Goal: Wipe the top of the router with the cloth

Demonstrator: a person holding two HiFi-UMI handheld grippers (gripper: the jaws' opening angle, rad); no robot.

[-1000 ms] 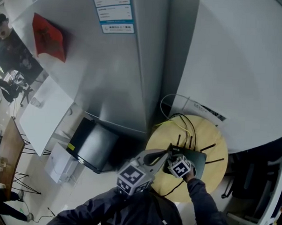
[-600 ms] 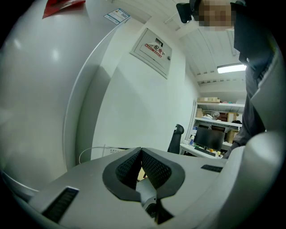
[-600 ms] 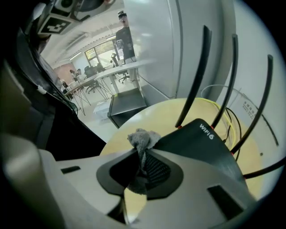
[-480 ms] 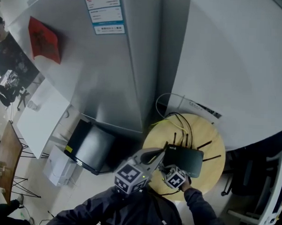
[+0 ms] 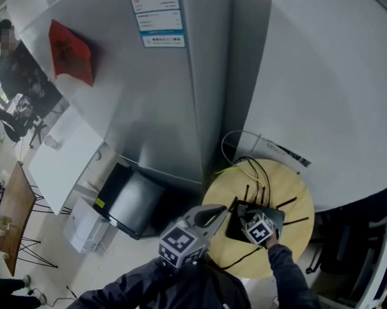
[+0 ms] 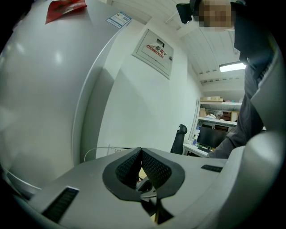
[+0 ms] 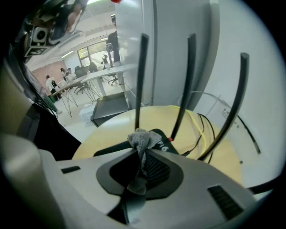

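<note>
Right gripper (image 7: 142,155) slid back onto router (image 5: 274,218), clamping cloth (image 7: 142,138) | left gripper (image 6: 140,154) closed, empty | wipe seemingly mid-pass, top partly left

The cloth (image 7: 142,138) is mid-grey against the black router (image 7: 161,137), which carries white print and a small red spot, and the antennas (image 7: 140,80) are black too. The round table (image 5: 294,187) is pale yellow wood, crossed near its 12 o'clock edge by black cables (image 5: 257,169) and one yellow cable (image 7: 202,133). The left gripper (image 6: 141,154) and right gripper (image 7: 140,154) are light grey with black cross-hatched pads (image 6: 155,169) and black-and-white square-marker cubes (image 5: 183,242); the refrigerator (image 5: 170,105) at 11 o'clock in the head view is silver-grey.
</note>
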